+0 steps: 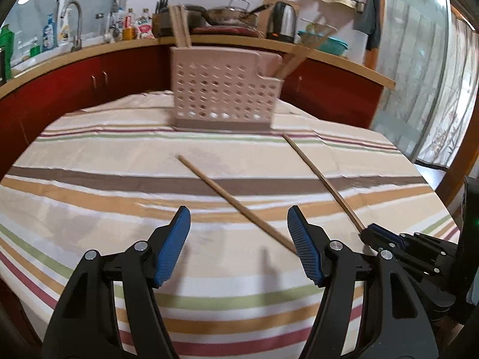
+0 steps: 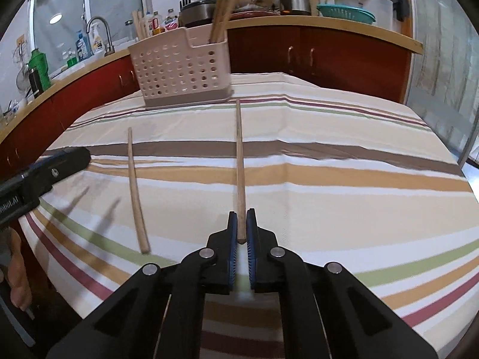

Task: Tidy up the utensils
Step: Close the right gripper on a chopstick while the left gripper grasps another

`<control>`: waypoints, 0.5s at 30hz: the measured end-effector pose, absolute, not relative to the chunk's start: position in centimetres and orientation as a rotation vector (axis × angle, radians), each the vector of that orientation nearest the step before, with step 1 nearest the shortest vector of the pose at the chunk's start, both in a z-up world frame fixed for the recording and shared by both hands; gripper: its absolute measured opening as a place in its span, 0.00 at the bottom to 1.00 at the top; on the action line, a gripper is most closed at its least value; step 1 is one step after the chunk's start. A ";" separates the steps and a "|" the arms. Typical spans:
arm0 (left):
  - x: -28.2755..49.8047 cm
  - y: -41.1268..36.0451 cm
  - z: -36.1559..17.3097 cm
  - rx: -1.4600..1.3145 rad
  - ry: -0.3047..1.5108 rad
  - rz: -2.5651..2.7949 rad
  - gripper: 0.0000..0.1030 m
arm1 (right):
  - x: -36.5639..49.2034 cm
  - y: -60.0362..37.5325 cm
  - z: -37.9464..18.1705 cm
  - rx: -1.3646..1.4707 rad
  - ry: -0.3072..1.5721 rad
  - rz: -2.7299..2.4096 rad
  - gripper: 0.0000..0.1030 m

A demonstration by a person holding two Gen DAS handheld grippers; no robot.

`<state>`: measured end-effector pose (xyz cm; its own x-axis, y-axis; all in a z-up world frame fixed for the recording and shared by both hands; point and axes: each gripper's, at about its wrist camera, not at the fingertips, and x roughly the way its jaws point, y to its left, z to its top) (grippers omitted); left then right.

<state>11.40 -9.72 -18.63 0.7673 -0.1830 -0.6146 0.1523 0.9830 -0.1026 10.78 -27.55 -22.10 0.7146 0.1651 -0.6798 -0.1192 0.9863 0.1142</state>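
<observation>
One chopstick point(image 2: 239, 161) is gripped at its near end by the clenched right tool point(image 2: 242, 224), low in the frame's centre, its far tip near the holder point(image 2: 179, 68) at upper centre. A second chopstick point(image 1: 236, 203) is left lying on the striped table point(image 1: 89, 149), between the spread fingers of the released left tool point(image 1: 239, 248).

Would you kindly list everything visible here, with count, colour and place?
Loose chopsticks: two, wooden; one free on the cloth, one clamped at its near end by the right gripper.
Caddy: one, pale pink, perforated, at the far end of the table.
Chopsticks in caddy: several, wooden, upright.
Tablecloth: one, striped, covering the table.
Kettle: one, steel, on the counter.
Colander: one, teal, on the counter.
Left gripper: black, blue fingers, open.
Right gripper: black, blue fingers, shut on chopstick.
</observation>
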 end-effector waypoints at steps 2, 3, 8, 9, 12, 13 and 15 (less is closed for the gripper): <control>11.1 -11.3 -19.0 -0.037 0.687 -0.202 0.64 | 10.4 -28.4 -22.1 0.074 0.757 0.157 0.07; 10.9 -11.8 -19.2 -0.030 0.690 -0.209 0.64 | 10.3 -28.7 -22.1 0.081 0.756 0.159 0.07; 10.2 -15.0 -20.1 0.027 0.708 -0.241 0.64 | 9.8 -30.0 -22.2 0.105 0.748 0.174 0.07; 10.2 -15.3 -20.3 0.033 0.714 -0.243 0.64 | 9.7 -30.2 -22.2 0.106 0.748 0.178 0.07; 10.2 -16.1 -21.3 0.050 0.745 -0.244 0.64 | 9.6 -30.6 -22.3 0.116 0.748 0.189 0.07; 10.4 -16.3 -21.8 0.051 0.760 -0.240 0.64 | 9.6 -30.6 -22.4 0.120 0.749 0.193 0.07; 10.7 -16.2 -22.6 0.055 0.794 -0.223 0.64 | 9.5 -30.7 -22.3 0.127 0.749 0.196 0.07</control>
